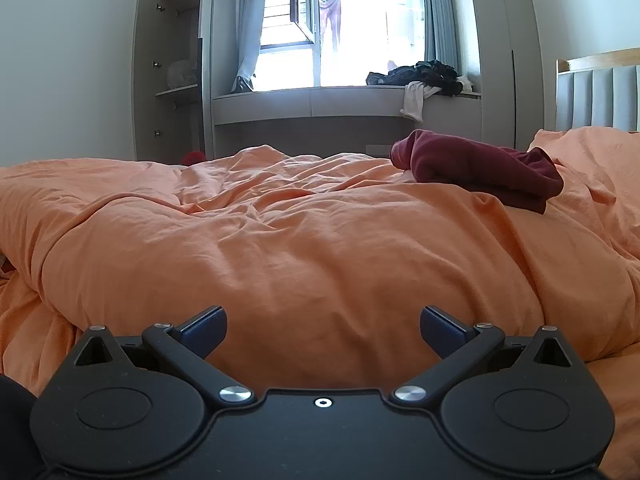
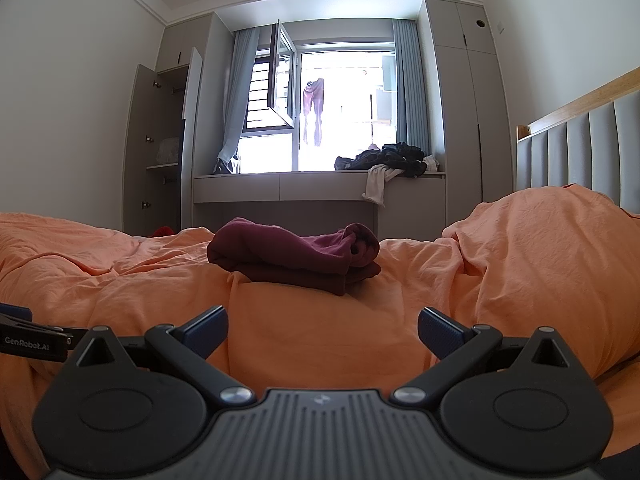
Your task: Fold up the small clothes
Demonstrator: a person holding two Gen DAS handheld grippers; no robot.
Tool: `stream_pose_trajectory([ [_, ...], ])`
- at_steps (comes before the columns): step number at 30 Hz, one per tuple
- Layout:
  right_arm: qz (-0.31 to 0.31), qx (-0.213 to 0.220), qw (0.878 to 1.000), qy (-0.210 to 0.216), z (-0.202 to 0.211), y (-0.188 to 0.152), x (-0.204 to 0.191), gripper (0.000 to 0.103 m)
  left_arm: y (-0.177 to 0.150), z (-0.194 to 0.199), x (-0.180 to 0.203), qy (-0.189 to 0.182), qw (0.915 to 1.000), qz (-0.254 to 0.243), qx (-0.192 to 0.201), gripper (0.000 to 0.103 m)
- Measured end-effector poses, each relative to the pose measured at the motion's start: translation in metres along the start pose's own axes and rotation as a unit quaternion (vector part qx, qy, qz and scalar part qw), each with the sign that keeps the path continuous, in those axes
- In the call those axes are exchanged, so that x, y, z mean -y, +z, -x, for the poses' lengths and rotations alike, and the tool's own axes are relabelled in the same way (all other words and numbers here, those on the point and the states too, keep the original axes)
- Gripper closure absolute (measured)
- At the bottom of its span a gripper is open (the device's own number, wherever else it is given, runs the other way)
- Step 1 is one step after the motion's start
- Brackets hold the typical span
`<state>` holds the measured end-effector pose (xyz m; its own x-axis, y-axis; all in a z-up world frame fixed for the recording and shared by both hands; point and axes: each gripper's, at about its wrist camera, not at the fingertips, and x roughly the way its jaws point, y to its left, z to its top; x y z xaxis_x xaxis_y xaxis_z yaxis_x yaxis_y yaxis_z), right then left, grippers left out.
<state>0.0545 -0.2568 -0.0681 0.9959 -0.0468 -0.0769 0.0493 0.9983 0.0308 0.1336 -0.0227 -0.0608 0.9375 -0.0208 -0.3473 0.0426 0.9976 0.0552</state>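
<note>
A dark red garment (image 1: 480,170) lies folded in a bundle on the orange duvet (image 1: 300,240), far right in the left wrist view. In the right wrist view the garment (image 2: 292,256) lies straight ahead, a little left of centre. My left gripper (image 1: 323,330) is open and empty, low over the duvet, well short of the garment. My right gripper (image 2: 322,330) is open and empty, closer to the garment but apart from it. The left gripper's body shows at the left edge of the right wrist view (image 2: 32,340).
A pile of dark and white clothes (image 2: 392,164) lies on the window bench (image 2: 280,188) beyond the bed. An open wardrobe (image 2: 160,148) stands at the left. A padded headboard (image 2: 580,152) and a raised duvet mound (image 2: 540,248) are at the right.
</note>
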Motion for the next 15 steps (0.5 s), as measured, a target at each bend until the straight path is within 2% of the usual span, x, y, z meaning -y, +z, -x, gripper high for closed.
stream_pose_trajectory([
  [15, 0.000, 0.000, 1.000, 0.000, 0.0001, 0.0001, 0.0000, 0.000, -0.0005, 0.0004, 0.0001, 0.000, 1.0000, -0.002, 0.001, 0.000],
])
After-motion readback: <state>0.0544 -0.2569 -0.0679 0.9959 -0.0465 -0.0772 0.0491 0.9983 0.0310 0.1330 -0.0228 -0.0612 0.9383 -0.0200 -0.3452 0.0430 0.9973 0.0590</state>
